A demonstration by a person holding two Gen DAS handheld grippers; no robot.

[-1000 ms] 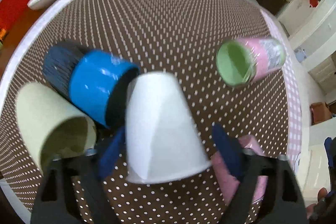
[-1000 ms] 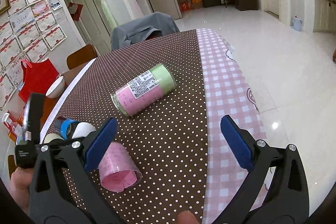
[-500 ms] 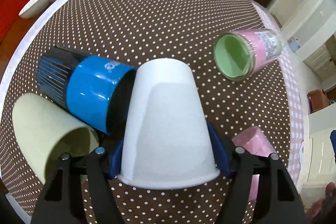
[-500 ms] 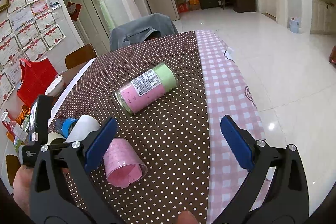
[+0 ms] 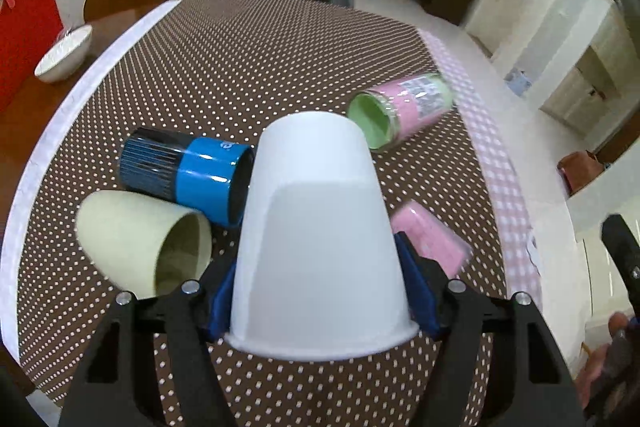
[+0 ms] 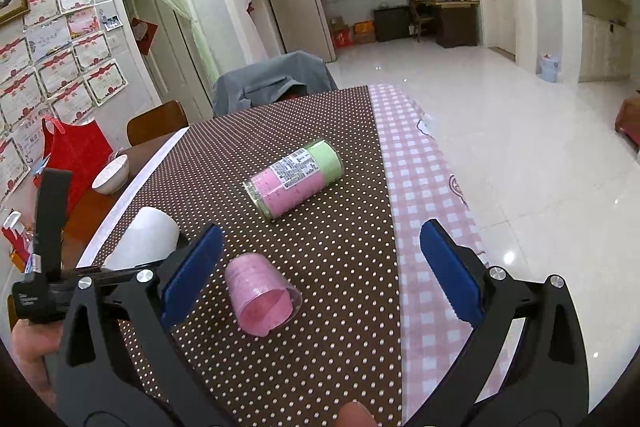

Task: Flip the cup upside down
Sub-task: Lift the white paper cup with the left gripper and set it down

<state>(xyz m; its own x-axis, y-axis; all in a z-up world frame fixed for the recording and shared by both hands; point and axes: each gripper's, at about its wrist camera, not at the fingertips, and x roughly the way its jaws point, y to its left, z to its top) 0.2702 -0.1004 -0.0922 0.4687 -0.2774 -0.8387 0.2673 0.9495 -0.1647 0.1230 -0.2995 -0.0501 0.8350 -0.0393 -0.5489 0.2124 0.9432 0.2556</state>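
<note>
A white cup [image 5: 316, 239] stands upside down, rim toward the brown dotted tablecloth [image 5: 224, 67]. My left gripper [image 5: 320, 291] is shut on its lower part, blue pads on both sides, and seems to hold it just above the cloth. The white cup also shows in the right wrist view [image 6: 144, 239], at the left. My right gripper [image 6: 320, 275] is open and empty above the cloth, with a pink cup [image 6: 260, 297] lying on its side below and between its fingers.
A blue and black cup [image 5: 188, 171], a pale yellow cup [image 5: 140, 247] and a pink and green cup [image 5: 400, 107] lie on their sides. The pink cup [image 5: 432, 239] lies to the right. A white bowl [image 5: 62, 55] sits far left. The pink checked cloth edge [image 6: 424, 207] runs along the right.
My left gripper closed on the white cup and lifted or tilted up with it. The right gripper rose a little and stayed open.
</note>
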